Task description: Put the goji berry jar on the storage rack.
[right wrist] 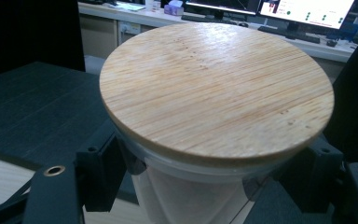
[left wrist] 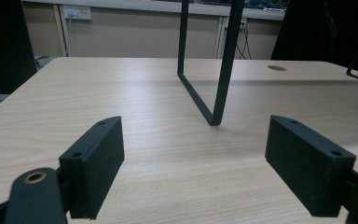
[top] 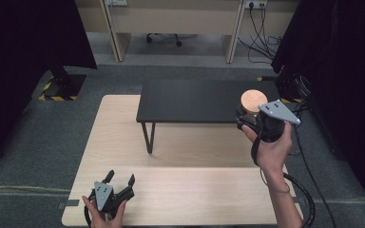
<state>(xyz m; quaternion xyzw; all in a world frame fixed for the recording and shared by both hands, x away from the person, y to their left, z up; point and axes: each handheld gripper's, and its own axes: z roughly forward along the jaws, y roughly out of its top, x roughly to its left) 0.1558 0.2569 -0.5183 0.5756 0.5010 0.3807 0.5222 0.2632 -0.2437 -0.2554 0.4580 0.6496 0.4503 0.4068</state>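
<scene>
Jar (right wrist: 186,196): gripped under its wooden lid (right wrist: 216,88) by the right gripper (right wrist: 209,186), probably for carrying upright; above the black shelf (top: 190,102)
Left gripper (top: 121,183): released, empty, parked before the shelf

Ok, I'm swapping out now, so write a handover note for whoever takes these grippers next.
Right gripper: shut on the jar just under its wooden lid, held at the right end of the black shelf.
Left gripper: open, holding nothing, low over the table near the front edge.
Done: jar gripped.
Left: whether it stands on the shelf can't be told; set it down, then release.
</scene>
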